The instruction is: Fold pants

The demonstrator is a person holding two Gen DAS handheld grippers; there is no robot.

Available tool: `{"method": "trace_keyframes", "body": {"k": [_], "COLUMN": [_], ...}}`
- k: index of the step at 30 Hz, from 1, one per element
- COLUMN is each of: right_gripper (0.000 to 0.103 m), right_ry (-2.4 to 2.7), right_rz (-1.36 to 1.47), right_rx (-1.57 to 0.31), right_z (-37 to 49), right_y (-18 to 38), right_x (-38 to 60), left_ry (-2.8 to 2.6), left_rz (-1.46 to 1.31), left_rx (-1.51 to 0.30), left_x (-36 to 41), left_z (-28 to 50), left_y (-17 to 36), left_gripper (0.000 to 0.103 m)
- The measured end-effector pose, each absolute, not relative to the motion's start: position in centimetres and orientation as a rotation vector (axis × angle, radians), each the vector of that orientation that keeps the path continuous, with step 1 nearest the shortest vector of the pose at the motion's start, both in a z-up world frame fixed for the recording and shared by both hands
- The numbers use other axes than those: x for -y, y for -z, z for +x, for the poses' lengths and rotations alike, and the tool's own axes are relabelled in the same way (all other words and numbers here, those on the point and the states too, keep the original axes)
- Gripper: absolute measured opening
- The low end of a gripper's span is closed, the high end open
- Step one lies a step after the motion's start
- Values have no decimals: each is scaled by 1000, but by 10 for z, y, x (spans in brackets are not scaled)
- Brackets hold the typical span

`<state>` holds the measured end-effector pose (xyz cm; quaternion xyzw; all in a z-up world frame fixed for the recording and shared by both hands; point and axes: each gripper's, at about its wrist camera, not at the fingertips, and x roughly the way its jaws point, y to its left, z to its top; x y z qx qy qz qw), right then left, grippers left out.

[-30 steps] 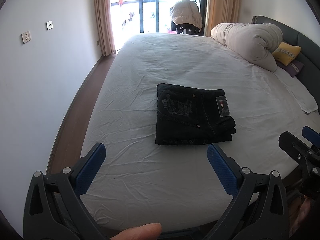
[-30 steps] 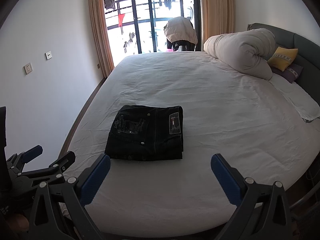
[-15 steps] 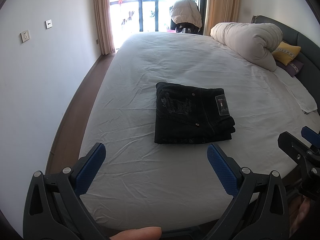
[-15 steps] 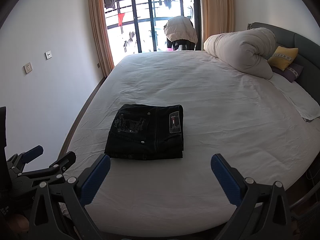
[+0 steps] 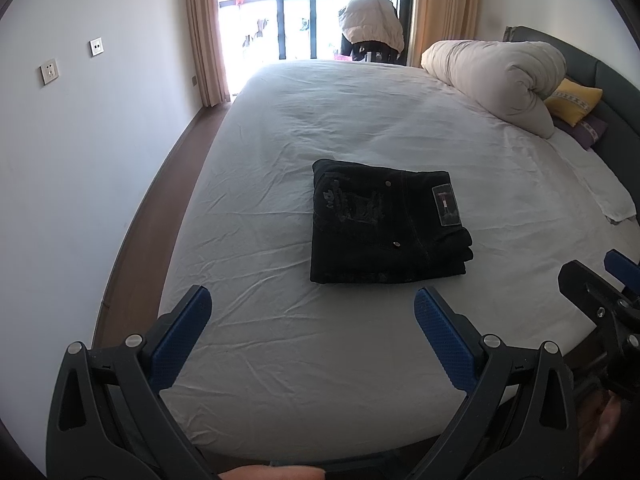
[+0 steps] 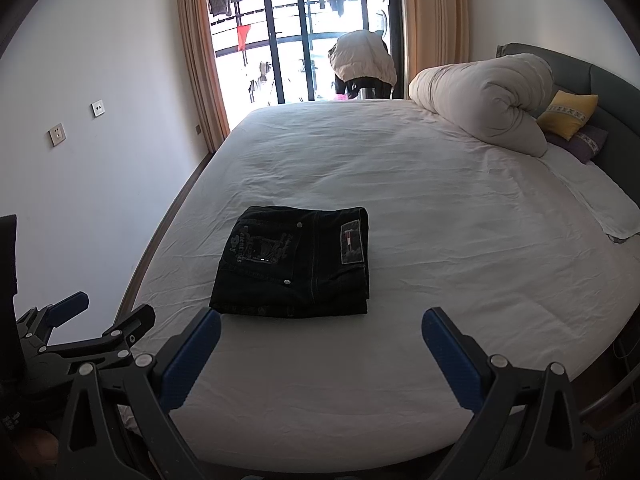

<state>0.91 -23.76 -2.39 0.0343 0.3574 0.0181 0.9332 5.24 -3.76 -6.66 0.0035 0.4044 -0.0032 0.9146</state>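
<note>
On the far left a pale wall carries a socket plate (image 5: 49,71) and a switch plate (image 5: 96,46), and a strip of brown floor (image 5: 160,184) runs along the side of the bed (image 5: 320,380), whose white sheet is creased all over. Peach curtains (image 5: 202,32) frame a glass balcony door (image 6: 296,32) with laundry hanging outside. The left gripper (image 5: 312,312) hangs above the near edge of the mattress with its jaws spread wide and nothing between them; its blue pads (image 5: 178,340) stand clear of the sheet. Just beyond it, near the middle of the bed, lie the black pants (image 5: 384,224), folded into a compact rectangle with the back pocket embroidery and a waist label (image 5: 446,205) facing up, the stacked layers showing at the right edge. Neither gripper touches them. In the right wrist view the right gripper (image 6: 320,328) is likewise wide apart and empty, hovering just short of the near edge of the pants (image 6: 296,264), with the other tool visible low at the left. Further right, a rolled cream duvet (image 5: 496,80) rests by the dark headboard (image 5: 616,96), with a yellow cushion (image 5: 574,100) on top of a purple one (image 5: 588,130) beside it, and a folded white cloth (image 5: 604,196) lies flat at the bed's right side.
</note>
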Motion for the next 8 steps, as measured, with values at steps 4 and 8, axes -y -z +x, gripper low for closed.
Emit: {"method": "trace_keyframes", "body": {"k": [4,8], "right_gripper": [103,103], "right_ry": [-37,-39], "right_rz": [70,76], "right_rx": [-732,-739], "right_z": [9,7], "right_y": [23,25], "right_x": [238,237], "left_ry": [12,12], "left_rz": [10,2], "left_rx": [-825,-823], "left_x": [37,36], "left_z": [51,50], "left_y": [68,68], "left_gripper": [103,103]}}
